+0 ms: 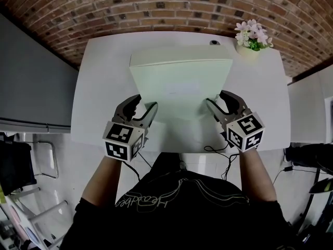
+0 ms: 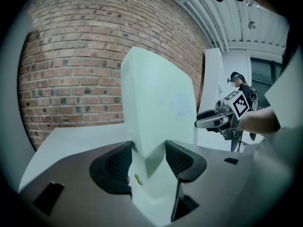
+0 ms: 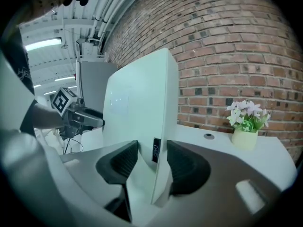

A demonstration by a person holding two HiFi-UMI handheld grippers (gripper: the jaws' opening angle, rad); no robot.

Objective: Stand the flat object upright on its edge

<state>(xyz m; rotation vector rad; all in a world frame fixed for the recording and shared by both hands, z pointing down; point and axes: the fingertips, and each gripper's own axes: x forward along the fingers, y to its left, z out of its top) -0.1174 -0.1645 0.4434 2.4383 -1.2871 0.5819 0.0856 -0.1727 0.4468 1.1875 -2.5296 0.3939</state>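
A flat white box point(image 1: 179, 82) leans up off the white table point(image 1: 99, 87), its far edge down on the tabletop and its near edge raised. My left gripper point(image 1: 145, 104) is shut on the box's near left corner. My right gripper point(image 1: 216, 99) is shut on its near right corner. In the left gripper view the box point(image 2: 156, 103) rises between the two dark pads point(image 2: 116, 164), and the other gripper point(image 2: 208, 119) shows beyond it. In the right gripper view the box's edge point(image 3: 161, 126), with a small dark label, sits between the pads point(image 3: 187, 164).
A small pot of pale flowers point(image 1: 251, 40) stands at the table's far right corner, with a small round fitting point(image 1: 215, 42) beside it. A brick wall point(image 1: 156, 4) runs behind the table. A grey cabinet point(image 1: 31, 87) stands to the left, and white furniture point(image 1: 312, 108) to the right.
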